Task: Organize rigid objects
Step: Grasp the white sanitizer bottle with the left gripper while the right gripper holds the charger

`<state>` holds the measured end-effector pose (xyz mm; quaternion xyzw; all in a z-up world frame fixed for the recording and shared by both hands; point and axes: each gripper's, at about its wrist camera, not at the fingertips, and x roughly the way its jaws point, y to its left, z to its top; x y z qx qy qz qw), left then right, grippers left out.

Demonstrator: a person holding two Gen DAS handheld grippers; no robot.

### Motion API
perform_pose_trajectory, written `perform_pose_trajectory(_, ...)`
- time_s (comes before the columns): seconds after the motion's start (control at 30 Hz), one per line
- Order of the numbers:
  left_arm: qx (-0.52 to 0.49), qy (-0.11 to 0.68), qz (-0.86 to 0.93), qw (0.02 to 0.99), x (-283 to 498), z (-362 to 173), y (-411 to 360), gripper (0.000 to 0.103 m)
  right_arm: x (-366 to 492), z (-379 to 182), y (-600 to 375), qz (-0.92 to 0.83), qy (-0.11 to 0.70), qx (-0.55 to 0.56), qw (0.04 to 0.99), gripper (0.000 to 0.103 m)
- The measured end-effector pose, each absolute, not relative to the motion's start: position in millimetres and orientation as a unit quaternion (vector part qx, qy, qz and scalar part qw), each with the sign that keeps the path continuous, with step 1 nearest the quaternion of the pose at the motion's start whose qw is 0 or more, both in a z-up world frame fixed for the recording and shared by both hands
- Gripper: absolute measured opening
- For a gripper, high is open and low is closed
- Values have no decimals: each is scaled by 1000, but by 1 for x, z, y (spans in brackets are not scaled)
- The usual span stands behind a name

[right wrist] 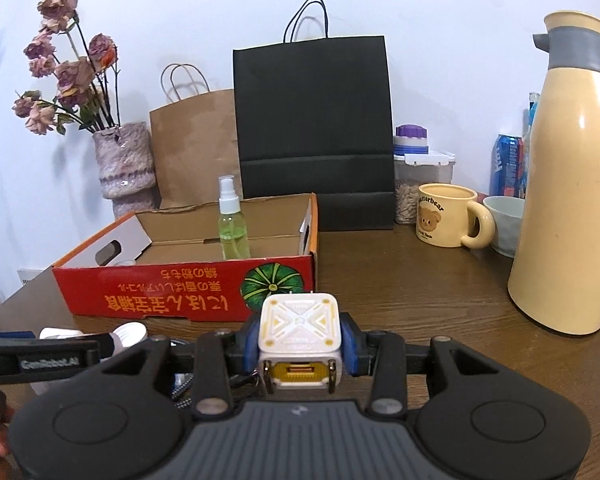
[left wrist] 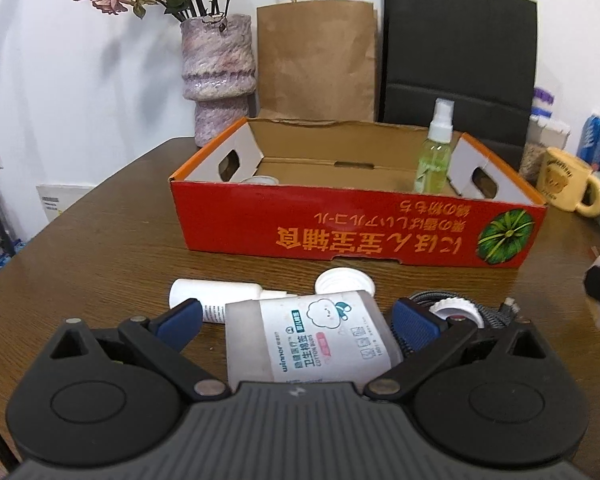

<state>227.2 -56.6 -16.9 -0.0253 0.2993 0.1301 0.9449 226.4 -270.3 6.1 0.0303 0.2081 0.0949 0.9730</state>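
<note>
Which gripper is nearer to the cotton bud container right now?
Left. The left gripper straddles the cotton bud container, open. The right gripper is off to its right, shut on the white charger.

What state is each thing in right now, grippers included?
Left gripper: open, fingers either side of the cotton bud box.
Right gripper: shut on white charger.
Red cardboard box: open-topped.
Spray bottle: upright inside, capped.
Bear mug: upright.

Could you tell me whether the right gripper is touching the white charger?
Touching: in the right wrist view, the right gripper has its jaws pressed against both sides of the charger.
</note>
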Motion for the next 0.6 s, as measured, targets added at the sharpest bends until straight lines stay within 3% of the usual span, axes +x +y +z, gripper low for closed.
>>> perform_pose_trajectory(0.2, -9, 303, 131, 944, 227, -22, -57, 103, 226, 5, -269, 97, 209, 28, 973, 38)
perform_pose_trajectory(0.3, -11, 309, 114, 944, 225, -24, -55, 89, 226, 5, -269, 97, 211, 26, 972, 38)
perform_pose_trajectory(0.6, -5, 308, 88, 947, 212, -23, -41, 88, 224, 2, -269, 97, 216, 23, 971, 38)
